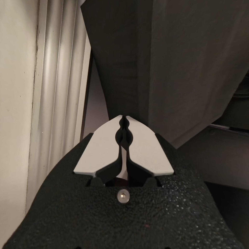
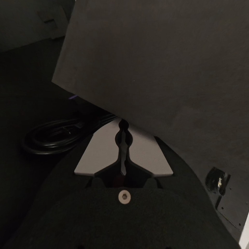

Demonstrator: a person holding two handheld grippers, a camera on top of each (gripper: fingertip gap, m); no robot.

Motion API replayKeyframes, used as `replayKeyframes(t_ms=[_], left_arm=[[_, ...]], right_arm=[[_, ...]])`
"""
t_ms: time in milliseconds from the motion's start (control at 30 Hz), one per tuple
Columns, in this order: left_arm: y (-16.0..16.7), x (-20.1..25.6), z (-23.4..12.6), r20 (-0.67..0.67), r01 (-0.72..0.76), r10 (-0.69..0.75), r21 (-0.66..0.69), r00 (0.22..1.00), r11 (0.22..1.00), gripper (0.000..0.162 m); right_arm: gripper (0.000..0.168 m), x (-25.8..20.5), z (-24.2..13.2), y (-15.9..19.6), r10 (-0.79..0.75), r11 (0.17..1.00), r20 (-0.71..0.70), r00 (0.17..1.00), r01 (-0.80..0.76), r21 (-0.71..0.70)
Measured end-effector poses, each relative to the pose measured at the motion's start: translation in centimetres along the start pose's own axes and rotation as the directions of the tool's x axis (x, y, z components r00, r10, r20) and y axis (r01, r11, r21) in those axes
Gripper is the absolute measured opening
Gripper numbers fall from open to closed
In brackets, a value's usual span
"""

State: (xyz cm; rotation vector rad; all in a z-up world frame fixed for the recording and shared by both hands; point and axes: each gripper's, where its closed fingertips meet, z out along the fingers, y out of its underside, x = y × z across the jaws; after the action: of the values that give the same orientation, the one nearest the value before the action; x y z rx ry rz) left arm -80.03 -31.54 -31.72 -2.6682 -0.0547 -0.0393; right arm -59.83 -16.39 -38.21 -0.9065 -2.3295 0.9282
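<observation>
Left gripper [image 1: 124, 117] has its fingers together, empty, near a dark panel [image 1: 188, 53]; only this view shows white blinds [image 1: 60, 80] at nine o'clock. Right gripper [image 2: 123, 119], likewise closed, tips under a grey board [image 2: 148, 60]; only here a coiled black cable [image 2: 51, 136] at nine o'clock.

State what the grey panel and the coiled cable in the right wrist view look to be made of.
Grey panel: looks like matte painted board or laminate, flat and even with no gloss; the dim light leaves it open. Coiled cable: black rubber or plastic jacket, judging by its smooth, shiny highlights.
</observation>
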Motion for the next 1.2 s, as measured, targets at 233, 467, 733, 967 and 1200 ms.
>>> replayKeyframes(t_ms=[233, 467, 733, 967, 1200], left_arm=[[0.1, 0.7, -0.4, -0.009, -0.005, 0.004, -0.037, 1.000, 0.999, 0.000], [0.1, 2.9, -1.0, -0.046, 0.027, -0.027, 0.008, 0.999, 1.000, 0.000], [-0.6, 6.2, -2.1, -0.089, 0.073, -0.065, 0.088, 0.994, 0.993, 0.000], [-0.8, 8.1, -1.1, -0.122, 0.056, -0.048, 0.061, 0.991, 0.997, 0.000], [3.2, 6.7, 0.9, -0.038, 0.093, -0.092, 0.037, 0.995, 0.995, 0.000]], right_arm=[[0.000, -0.8, -0.8, -1.4, 0.022, 1.000, -0.001, 1.000, -0.022, 0.008], [0.000, -1.3, -2.6, -1.5, 0.009, 1.000, -0.008, 1.000, -0.009, 0.016], [0.000, -1.2, -5.1, -0.8, 0.065, 0.998, -0.030, 0.997, -0.064, 0.015], [0.000, -0.9, -6.6, 1.6, 0.021, 1.000, -0.036, 0.999, -0.021, 0.005], [0.000, -2.5, -5.0, 3.1, -0.204, 0.975, 0.101, 0.974, 0.211, -0.068]])
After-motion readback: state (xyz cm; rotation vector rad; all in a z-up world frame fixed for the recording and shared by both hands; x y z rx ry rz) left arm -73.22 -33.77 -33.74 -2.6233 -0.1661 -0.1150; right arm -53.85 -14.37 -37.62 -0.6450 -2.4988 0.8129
